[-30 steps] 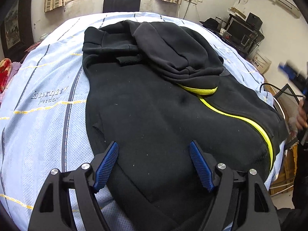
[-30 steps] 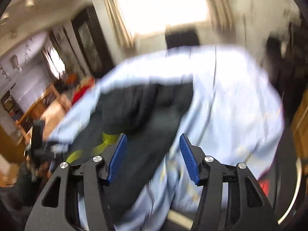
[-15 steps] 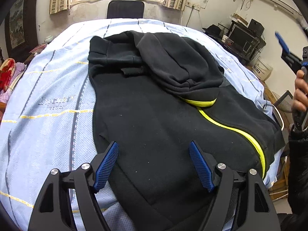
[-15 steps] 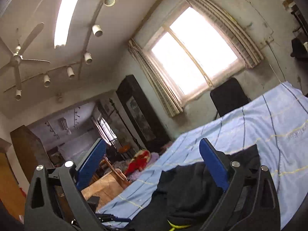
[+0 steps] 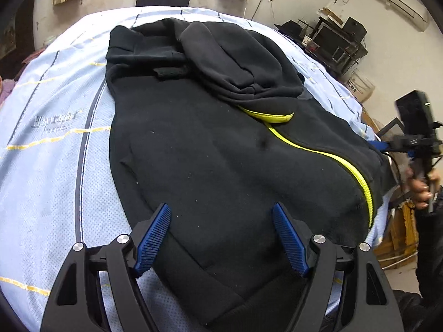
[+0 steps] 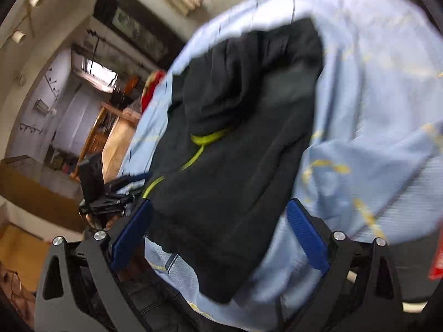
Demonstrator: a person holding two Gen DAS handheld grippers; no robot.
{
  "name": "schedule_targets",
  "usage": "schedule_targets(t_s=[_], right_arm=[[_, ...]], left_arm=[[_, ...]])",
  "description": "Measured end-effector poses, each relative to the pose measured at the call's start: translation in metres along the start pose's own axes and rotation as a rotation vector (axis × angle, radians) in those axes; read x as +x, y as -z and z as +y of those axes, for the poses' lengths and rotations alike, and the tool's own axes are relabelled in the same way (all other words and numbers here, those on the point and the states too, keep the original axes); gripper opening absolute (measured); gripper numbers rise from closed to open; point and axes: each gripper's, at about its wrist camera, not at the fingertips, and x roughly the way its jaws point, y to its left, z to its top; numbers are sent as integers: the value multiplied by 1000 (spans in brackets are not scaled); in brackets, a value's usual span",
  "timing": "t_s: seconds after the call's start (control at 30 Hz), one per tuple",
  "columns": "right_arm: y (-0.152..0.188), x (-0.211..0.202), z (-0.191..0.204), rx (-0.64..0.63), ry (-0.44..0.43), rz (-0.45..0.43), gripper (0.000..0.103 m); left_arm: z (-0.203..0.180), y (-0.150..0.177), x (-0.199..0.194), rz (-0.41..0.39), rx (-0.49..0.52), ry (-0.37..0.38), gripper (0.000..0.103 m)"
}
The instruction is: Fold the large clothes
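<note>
**Approach stage: both tools above the hem end, no grasp made**

Your left hand-held gripper (image 5: 221,238) is wide open and holds nothing. Its blue ribbed pads (image 5: 152,242) straddle the near end of the black fleece zip-up hoodie with a neon-yellow zipper (image 5: 210,149), with fabric visible between them but not pinched.

Your right hand-held gripper (image 6: 218,238) is also spread wide and empty. Its view is motion-blurred, so fine detail is unreliable, but it faces the same garment from the opposite side edge, above the lower corner.

The hoodie lies front-up along the light-blue striped bedsheet (image 5: 55,166) covering the bed. The yellow zipper (image 5: 326,156) runs from the chest toward the hem. The hood (image 5: 243,63) is flopped forward over the chest, and one ribbed cuff (image 5: 170,72) of a sleeve rests across the upper body. At the far side the garment sits close to the bed edge.

Judged step: positioning for a fold. The sleeves appear gathered onto the body; the lengthwise fold is not yet made.

The next move calls for the following:

1. Lower each tool to a hem corner, one per side.
2. Close the pads on both fabric layers, not the top layer alone.
3. Lift evenly and carry the hem toward the hood, keeping the zipper line straight.
</note>
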Motion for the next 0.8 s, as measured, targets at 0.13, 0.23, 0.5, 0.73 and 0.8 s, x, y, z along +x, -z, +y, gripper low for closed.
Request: schedule_targets(t_s=[0.13, 0.23, 0.5, 0.73, 0.8], right_arm=[[9, 9, -2, 13, 55, 32, 79], [21, 9, -1, -29, 43, -5, 60], [32, 11, 11, -110, 53, -28, 58], [35, 6, 11, -131, 35, -65, 50], [34, 6, 6, -113, 15, -65, 50]], left_arm=[[5, 8, -8, 10, -27, 82, 62], [4, 12, -9, 22, -35, 122, 51], [0, 18, -6, 26, -39, 132, 55], [31, 17, -22, -19, -136, 77, 65], [34, 13, -13, 7, -146, 91, 68]])
